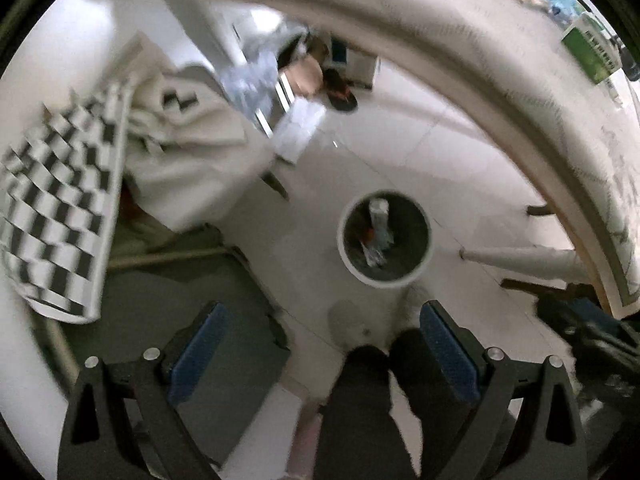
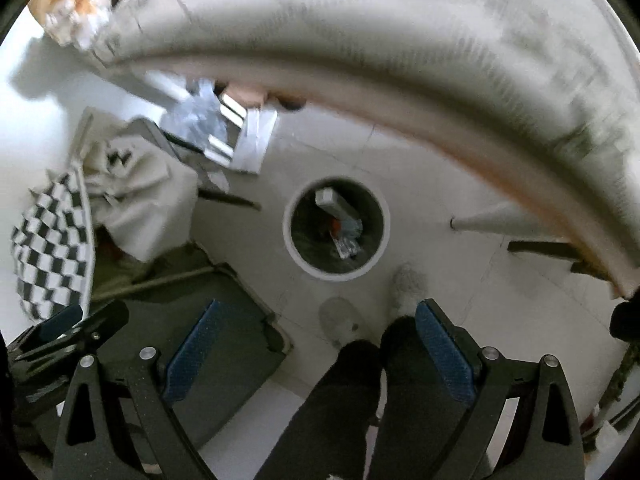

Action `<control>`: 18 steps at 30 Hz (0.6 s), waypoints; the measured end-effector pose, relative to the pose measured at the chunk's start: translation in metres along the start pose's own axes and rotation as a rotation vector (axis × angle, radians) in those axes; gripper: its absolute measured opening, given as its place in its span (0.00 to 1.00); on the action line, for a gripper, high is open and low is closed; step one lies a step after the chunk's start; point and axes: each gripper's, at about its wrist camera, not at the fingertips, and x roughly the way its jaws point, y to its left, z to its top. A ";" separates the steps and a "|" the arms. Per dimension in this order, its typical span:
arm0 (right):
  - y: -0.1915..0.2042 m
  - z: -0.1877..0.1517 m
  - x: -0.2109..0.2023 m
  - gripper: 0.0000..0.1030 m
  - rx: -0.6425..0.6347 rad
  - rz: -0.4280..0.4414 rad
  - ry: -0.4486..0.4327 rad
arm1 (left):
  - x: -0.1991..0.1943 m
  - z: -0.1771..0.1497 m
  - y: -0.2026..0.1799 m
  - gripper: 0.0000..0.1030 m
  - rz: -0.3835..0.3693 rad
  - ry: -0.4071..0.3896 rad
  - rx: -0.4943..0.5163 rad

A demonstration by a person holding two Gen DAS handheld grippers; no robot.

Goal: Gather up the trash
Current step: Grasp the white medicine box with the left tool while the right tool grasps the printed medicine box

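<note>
A round white trash bin (image 1: 424, 264) stands on the pale floor below me, with several pieces of trash (image 1: 378, 232) inside, among them a white carton. It also shows in the right wrist view (image 2: 382, 240) with the same trash (image 2: 340, 220). My left gripper (image 1: 320, 354) is open and empty, held high above the floor, short of the bin. My right gripper (image 2: 316, 350) is also open and empty, above the same spot. The left gripper shows at the lower left of the right wrist view (image 2: 60, 332).
A table edge (image 1: 480, 64) curves overhead, with a green box (image 1: 592, 54) and wrappers on top. A checkered cloth (image 1: 60, 208) and cream fabric (image 1: 188, 148) hang at left over a grey seat (image 1: 168, 312). The person's dark legs (image 1: 360, 408) and slippers stand near the bin.
</note>
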 end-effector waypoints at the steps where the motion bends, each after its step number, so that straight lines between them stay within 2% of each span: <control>1: -0.004 0.009 -0.017 0.96 0.019 0.002 -0.019 | -0.013 0.010 -0.007 0.96 0.016 -0.025 0.010; 5: -0.033 0.049 -0.067 0.96 0.109 -0.007 -0.089 | -0.045 0.047 -0.037 0.96 0.010 -0.090 0.060; 9: -0.094 0.099 -0.103 0.96 0.219 -0.076 -0.127 | -0.081 0.097 -0.092 0.96 -0.015 -0.176 0.183; 11: -0.130 0.126 -0.111 0.96 0.262 -0.133 -0.121 | -0.094 0.127 -0.132 0.96 -0.030 -0.198 0.271; 14: -0.184 0.163 -0.115 0.96 0.324 -0.174 -0.093 | -0.106 0.170 -0.194 0.96 -0.028 -0.219 0.403; 18: -0.235 0.204 -0.114 0.96 0.337 -0.221 -0.070 | -0.106 0.215 -0.262 0.96 -0.027 -0.196 0.528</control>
